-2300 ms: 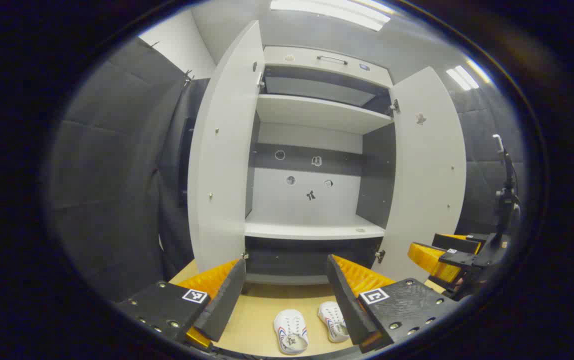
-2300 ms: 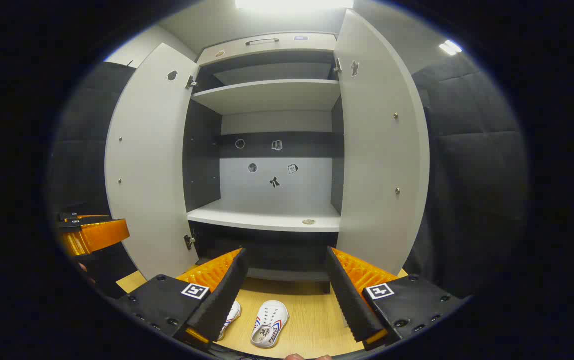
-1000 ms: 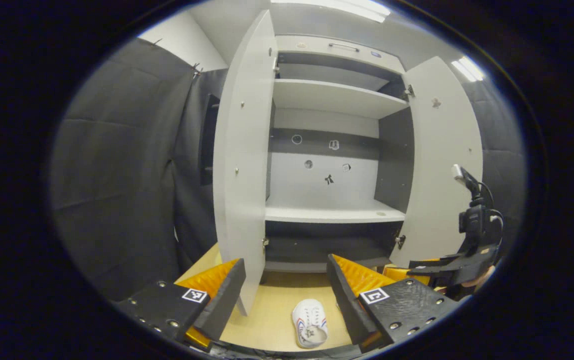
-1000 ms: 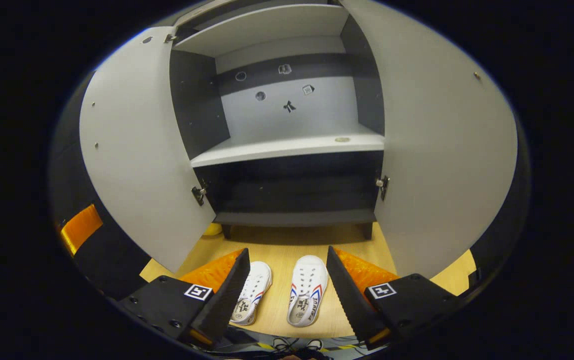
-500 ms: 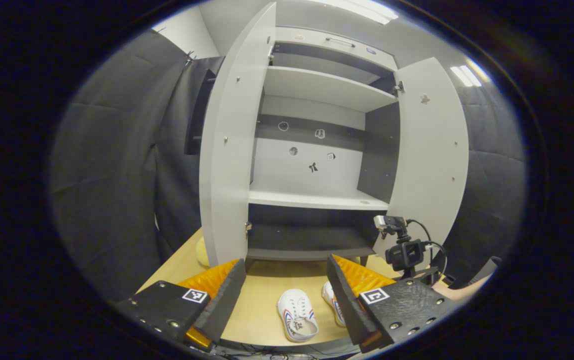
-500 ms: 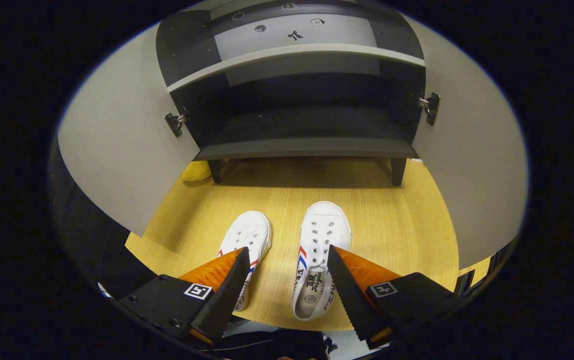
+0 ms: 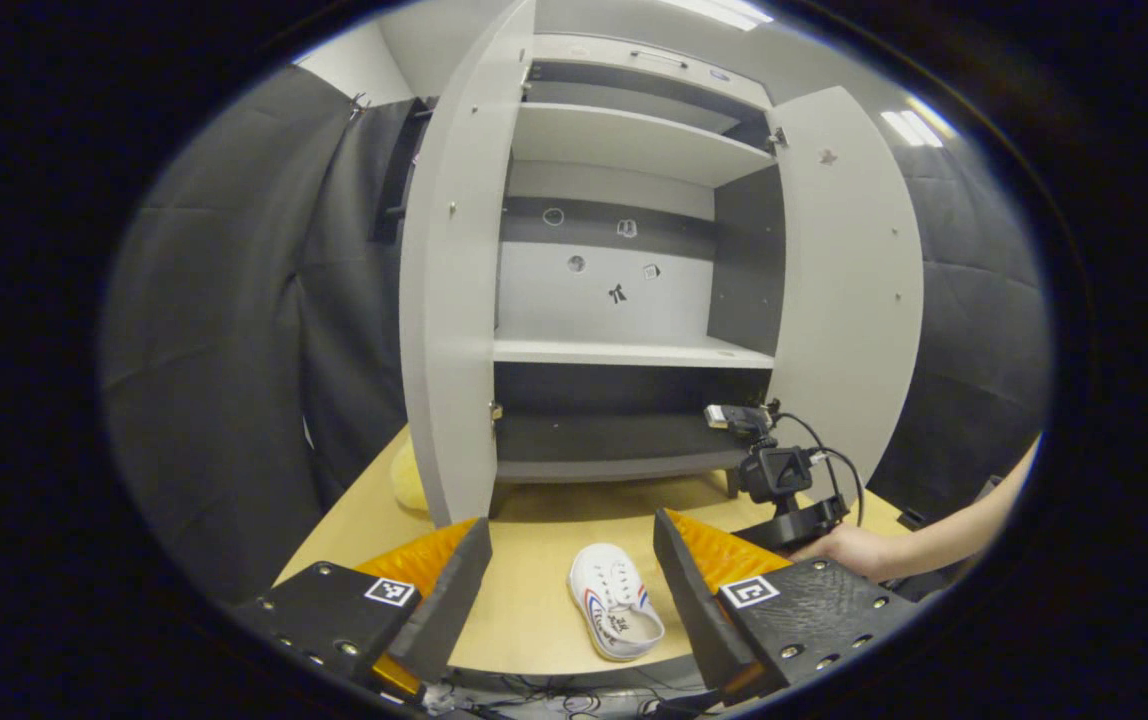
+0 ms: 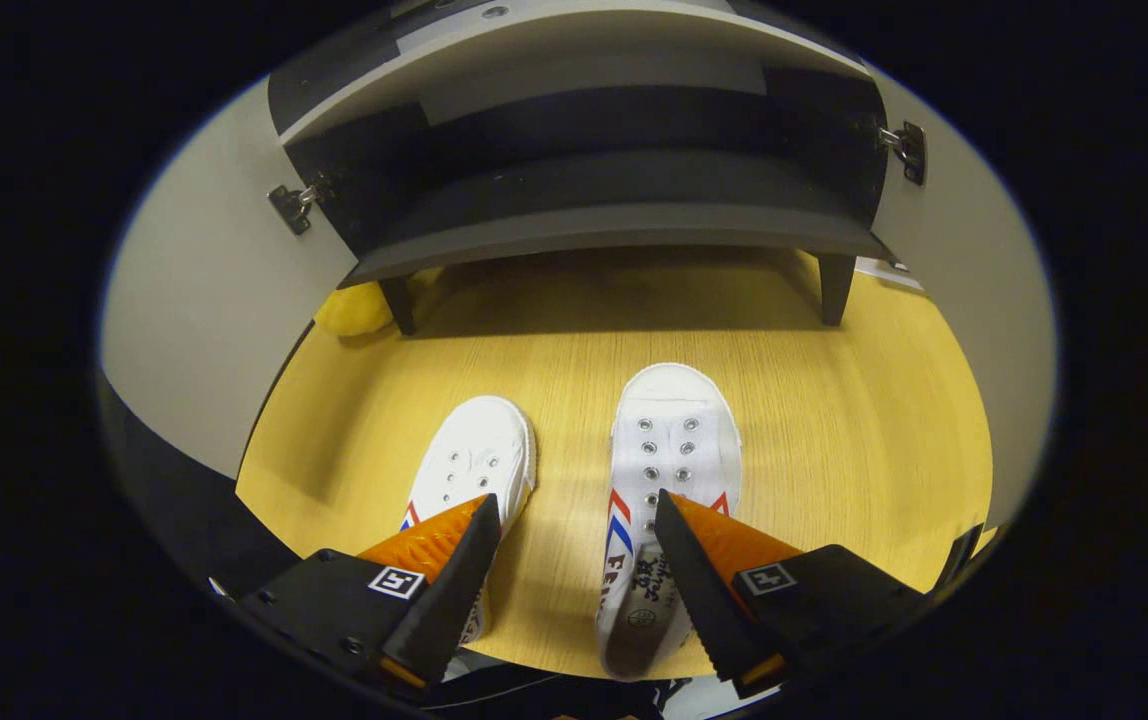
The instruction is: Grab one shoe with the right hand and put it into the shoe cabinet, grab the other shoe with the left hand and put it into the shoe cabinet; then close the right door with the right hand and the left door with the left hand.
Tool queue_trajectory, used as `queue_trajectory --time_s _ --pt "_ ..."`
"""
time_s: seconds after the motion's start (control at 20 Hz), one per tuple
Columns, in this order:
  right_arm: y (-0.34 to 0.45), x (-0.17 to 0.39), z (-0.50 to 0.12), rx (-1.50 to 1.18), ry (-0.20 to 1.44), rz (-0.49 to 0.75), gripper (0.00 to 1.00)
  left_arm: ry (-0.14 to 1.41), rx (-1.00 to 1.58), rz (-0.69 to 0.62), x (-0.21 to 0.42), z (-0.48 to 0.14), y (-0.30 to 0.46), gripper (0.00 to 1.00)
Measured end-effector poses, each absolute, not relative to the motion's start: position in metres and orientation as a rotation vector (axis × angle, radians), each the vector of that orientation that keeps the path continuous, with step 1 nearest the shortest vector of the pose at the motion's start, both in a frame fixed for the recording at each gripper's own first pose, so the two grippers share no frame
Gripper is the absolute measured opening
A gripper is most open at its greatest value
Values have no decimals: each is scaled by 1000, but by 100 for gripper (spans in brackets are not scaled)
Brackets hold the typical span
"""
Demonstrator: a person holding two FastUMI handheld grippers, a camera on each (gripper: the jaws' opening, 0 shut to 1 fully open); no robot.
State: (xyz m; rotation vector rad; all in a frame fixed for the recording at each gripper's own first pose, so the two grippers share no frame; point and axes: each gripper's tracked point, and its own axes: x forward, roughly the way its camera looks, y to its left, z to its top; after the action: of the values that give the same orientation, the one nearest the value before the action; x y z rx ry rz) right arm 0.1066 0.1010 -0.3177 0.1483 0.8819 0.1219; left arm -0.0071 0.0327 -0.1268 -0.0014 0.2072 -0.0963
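In the left gripper view, the left gripper (image 7: pixel 569 590) sits at the bottom of the frame with its fingers spread wide and nothing between them. Through the gap lies one white shoe (image 7: pixel 616 614) on the wooden floor (image 7: pixel 534 600), heel toward the camera; dark writing on its insole is too small to read. Above it, mid-frame, stands the shoe cabinet (image 7: pixel 624 270) with its left door (image 7: pixel 449 300) and right door (image 7: pixel 849 290) both swung open, small stickers on the back wall too tiny to make out. A yellow thing (image 7: pixel 402 478) at lower left is half hidden behind the left door. At lower right, a hand (image 7: pixel 849 548) holds the other gripper, whose fingers are hidden behind the near finger.

Over to the right gripper view: the right gripper (image 8: pixel 574 575), jaws open and empty, hangs low over the pair. The left shoe (image 8: pixel 474 460) at lower centre-left has its heel hidden by a finger. Just right of it, the right shoe (image 8: pixel 669 470) lies partly under the other finger, and the dark lettering on its side and insole is cut off and not clearly readable. The cabinet's dark bottom shelf (image 8: pixel 614 225) runs across the top, everything above it cropped.
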Motion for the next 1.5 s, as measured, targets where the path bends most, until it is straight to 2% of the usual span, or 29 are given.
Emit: queue_trajectory --time_s 0.05,0.1,0.25,0.3,0.4,0.55,0.6,0.65,0.7,0.75,0.8,0.9,0.95,1.0,1.05,1.15,1.2,1.3,1.45,1.5 --pt "100 107 -323 142 902 110 98 217 -20 -93 -6 -130 35 90" --pt "102 108 -329 146 915 106 98 224 -36 -88 -7 -135 37 94" --pt "96 111 -344 70 947 99 98 236 -70 -69 -6 -139 48 94" --pt "96 110 -351 35 953 101 97 240 -65 -72 -5 -141 49 90" --pt "99 112 -357 -21 960 95 88 240 -13 -78 -2 -143 55 92" --pt "92 112 -362 -126 971 62 88 241 31 -56 4 -141 62 92" --pt "87 113 -362 -153 957 40 81 237 19 -64 3 -139 59 94" --pt "81 114 -361 -169 948 11 72 229 12 -82 1 -135 54 90" --pt "77 114 -361 -174 935 -9 53 222 12 -99 0 -133 49 91" --pt "78 112 -362 -161 933 -18 42 214 18 -103 0 -131 47 91" --pt "78 113 -362 -155 932 -21 37 213 18 -105 0 -130 47 97" --pt "75 117 -365 -168 940 -25 38 216 5 -110 0 -131 45 94" --pt "76 113 -363 -179 948 -23 28 216 1 -112 -1 -129 46 94" --pt "79 113 -361 -172 939 -6 28 211 4 -114 -1 -127 46 91" --pt "78 114 -360 -158 934 -10 26 204 16 -117 -1 -122 47 94" --pt "79 110 -359 -102 940 6 6 180 50 -117 -1 -114 49 98" --pt "79 106 -357 -77 949 20 2 173 63 -116 -1 -110 53 97" --pt "77 105 -358 -25 952 32 2 163 83 -129 -3 -107 50 90" --pt "73 102 -349 39 934 15 0 143 114 -154 -7 -101 44 94" --pt "70 101 -342 51 931 8 2 131 131 -164 -6 -99 42 90"
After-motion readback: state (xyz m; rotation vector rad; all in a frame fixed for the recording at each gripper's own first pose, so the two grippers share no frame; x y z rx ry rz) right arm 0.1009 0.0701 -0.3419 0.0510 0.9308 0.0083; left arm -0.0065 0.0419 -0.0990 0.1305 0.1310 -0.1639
